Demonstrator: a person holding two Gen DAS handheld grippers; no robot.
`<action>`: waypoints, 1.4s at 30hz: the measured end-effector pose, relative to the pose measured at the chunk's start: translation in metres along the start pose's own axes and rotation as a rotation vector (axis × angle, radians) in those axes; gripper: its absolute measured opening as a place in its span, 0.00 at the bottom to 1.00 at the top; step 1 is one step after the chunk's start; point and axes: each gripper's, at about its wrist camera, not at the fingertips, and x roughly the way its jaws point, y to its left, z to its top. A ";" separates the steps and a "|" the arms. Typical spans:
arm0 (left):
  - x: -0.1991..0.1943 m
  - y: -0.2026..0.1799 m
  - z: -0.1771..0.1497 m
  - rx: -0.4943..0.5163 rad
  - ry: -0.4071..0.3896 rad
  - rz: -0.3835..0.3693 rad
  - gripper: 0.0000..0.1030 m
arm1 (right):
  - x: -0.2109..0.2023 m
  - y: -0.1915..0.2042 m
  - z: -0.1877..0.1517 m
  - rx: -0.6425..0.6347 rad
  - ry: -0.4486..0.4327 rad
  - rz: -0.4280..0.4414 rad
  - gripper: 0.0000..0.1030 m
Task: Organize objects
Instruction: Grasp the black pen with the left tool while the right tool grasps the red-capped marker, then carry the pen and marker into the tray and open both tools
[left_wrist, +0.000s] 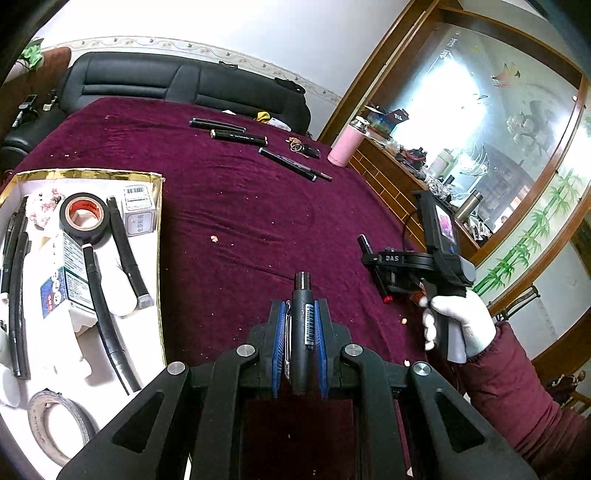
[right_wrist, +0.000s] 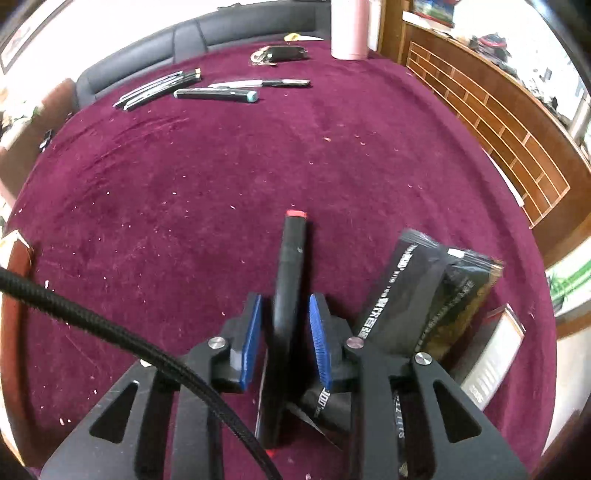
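Pen (left_wrist: 301, 332) with a threaded metal tip is clamped between the pads of the left hand-held gripper (left_wrist: 300, 310), above the maroon bench (left_wrist: 240, 206), right of the white tray (left_wrist: 157, 236). Right hand-held gripper (right_wrist: 285, 314) stands apart around a red-capped marker (right_wrist: 290, 280), pads not touching it.

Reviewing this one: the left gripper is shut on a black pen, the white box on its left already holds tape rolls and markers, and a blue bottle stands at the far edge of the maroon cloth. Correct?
One detail is off: the bottle at the far edge of the maroon cloth is pink, not blue, as the left wrist view shows. The rest holds: the left gripper is shut on a black pen, and the white box holds tape rolls and markers.
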 end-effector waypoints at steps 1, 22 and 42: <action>0.000 0.001 0.000 -0.003 0.001 -0.002 0.12 | 0.000 0.001 0.001 -0.003 -0.004 0.001 0.22; -0.043 0.023 -0.005 -0.037 -0.081 0.109 0.12 | -0.086 0.062 -0.026 -0.013 -0.109 0.686 0.13; -0.076 0.116 -0.020 -0.175 -0.118 0.321 0.12 | -0.077 0.256 -0.073 -0.447 0.193 0.871 0.13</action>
